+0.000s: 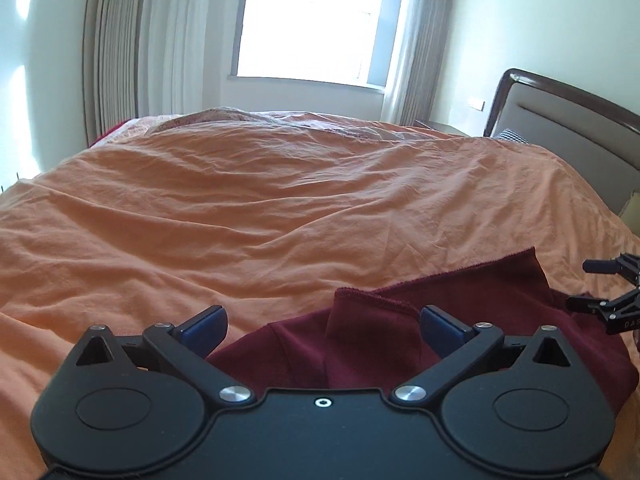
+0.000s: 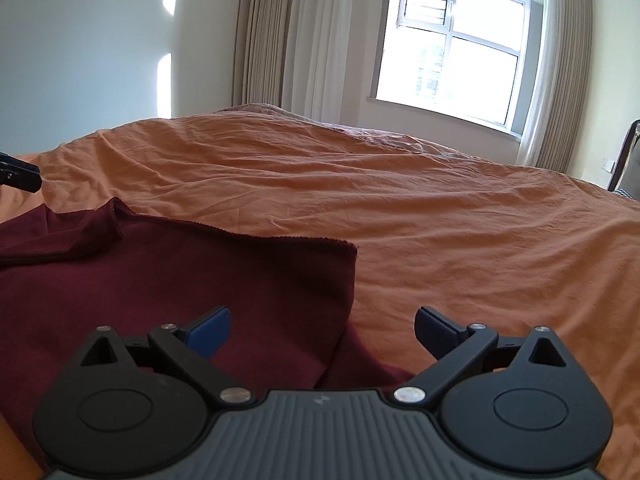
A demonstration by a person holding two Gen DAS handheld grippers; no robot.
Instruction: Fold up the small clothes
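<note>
A dark red garment [image 1: 460, 320] lies on the orange bedspread [image 1: 260, 200], partly folded with a raised flap near its left end. My left gripper [image 1: 322, 330] stands open just above that left end, the flap between its blue pads but untouched. In the right wrist view the garment [image 2: 200, 280] spreads to the left, its hemmed far edge straight and its corner at the middle. My right gripper [image 2: 323, 330] is open over the garment's right edge, holding nothing. The right gripper [image 1: 576, 286] also shows at the right edge of the left wrist view, and part of the left gripper's black frame pokes in at the left edge of the right wrist view.
The orange bedspread [image 2: 440, 220] covers a wide bed, rumpled toward the far side. A dark wooden headboard [image 1: 560, 120] stands at the right. Behind the bed are curtains [image 1: 132, 40] and a bright window [image 2: 460, 40].
</note>
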